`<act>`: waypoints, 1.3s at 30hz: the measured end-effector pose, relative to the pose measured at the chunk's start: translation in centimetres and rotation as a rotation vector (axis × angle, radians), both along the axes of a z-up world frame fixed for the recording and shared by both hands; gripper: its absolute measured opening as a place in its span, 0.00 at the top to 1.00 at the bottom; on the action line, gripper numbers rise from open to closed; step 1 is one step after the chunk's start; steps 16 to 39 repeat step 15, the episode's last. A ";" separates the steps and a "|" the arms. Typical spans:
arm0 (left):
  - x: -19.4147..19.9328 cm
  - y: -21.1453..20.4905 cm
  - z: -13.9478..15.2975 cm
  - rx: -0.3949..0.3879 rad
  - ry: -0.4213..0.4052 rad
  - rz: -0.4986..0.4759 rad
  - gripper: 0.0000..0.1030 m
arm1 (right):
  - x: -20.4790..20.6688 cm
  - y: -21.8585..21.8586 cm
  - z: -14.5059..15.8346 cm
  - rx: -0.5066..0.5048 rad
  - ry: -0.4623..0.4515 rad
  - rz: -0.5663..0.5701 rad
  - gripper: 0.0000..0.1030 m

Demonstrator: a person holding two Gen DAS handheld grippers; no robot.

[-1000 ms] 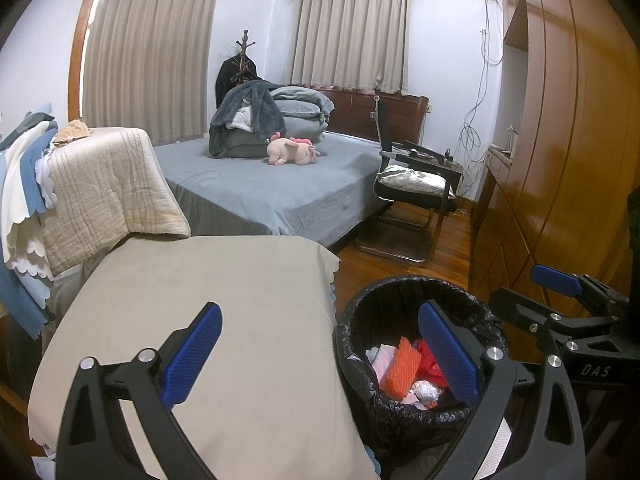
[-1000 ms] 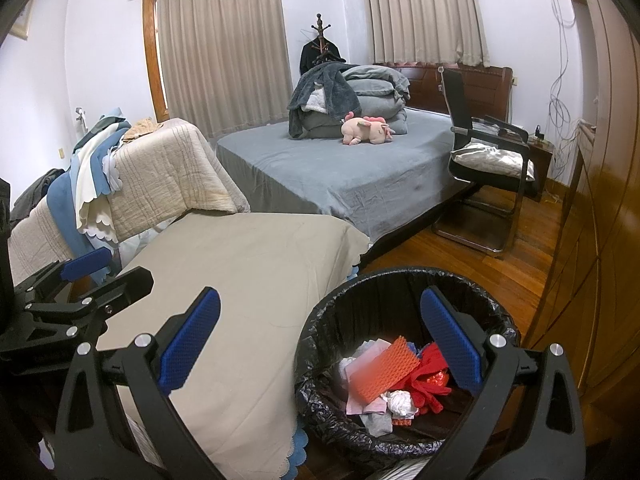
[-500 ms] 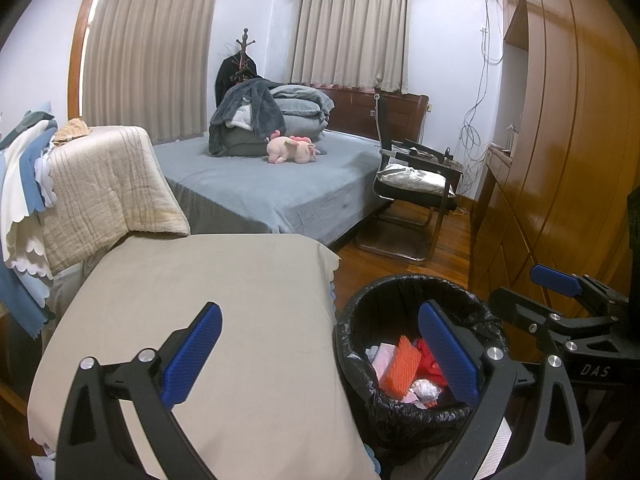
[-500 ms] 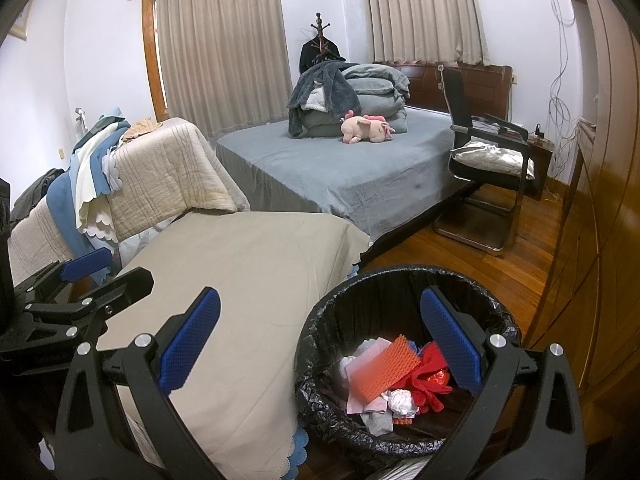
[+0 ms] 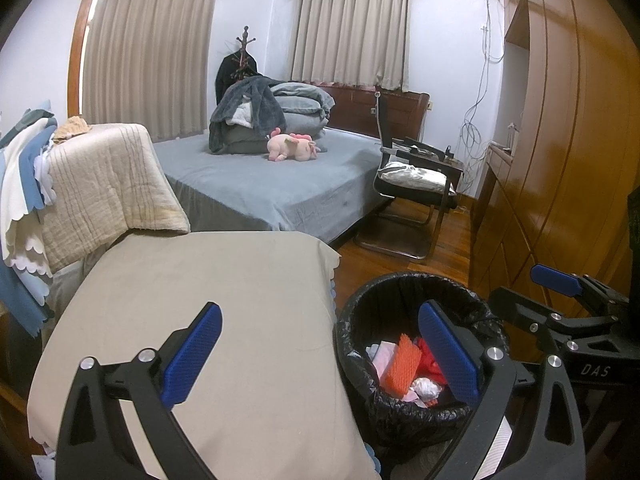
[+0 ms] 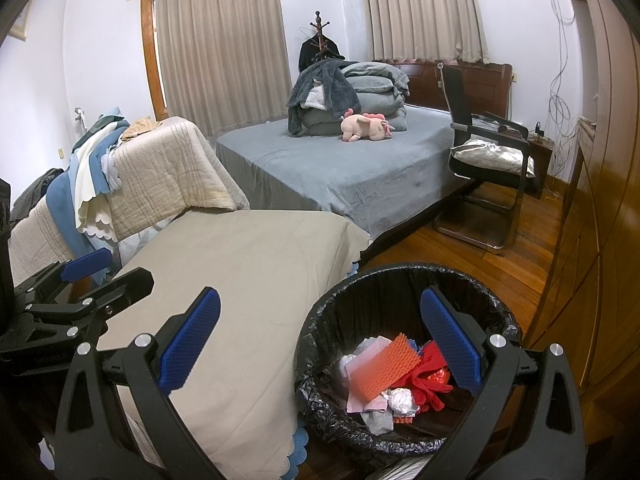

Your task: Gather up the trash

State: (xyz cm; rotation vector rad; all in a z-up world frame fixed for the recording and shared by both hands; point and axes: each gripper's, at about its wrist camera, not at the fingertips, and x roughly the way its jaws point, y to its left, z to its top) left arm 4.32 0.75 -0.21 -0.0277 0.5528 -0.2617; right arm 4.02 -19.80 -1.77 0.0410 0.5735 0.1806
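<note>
A black-lined trash bin [image 6: 316, 344] [image 5: 352, 344] stands on the wood floor beside a beige-covered table [image 6: 248, 264] [image 5: 208, 292]. Inside lie an orange foam net [image 6: 384, 366] [image 5: 401, 366], red scraps [image 6: 430, 376], white crumpled paper [image 6: 400, 398] and pinkish paper. My right gripper [image 6: 318, 342] hangs open over the table edge and the bin, holding nothing. My left gripper [image 5: 320, 354] is open too, above the table and the bin's left side, with nothing between its blue pads [image 5: 192, 356]. Each gripper shows at the side of the other's view.
A grey bed [image 6: 340, 168] with folded bedding and a pink plush toy [image 6: 366, 126] lies beyond the table. A black chair [image 6: 484, 160] stands by the bed. A wooden wardrobe [image 6: 592, 200] lines the right. Blankets drape over furniture [image 6: 160, 176] at the left.
</note>
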 end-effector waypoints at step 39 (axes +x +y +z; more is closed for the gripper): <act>0.0 0.1 0.0 0.000 0.003 0.000 0.06 | 0.1 -0.1 0.0 0.004 0.003 0.001 0.05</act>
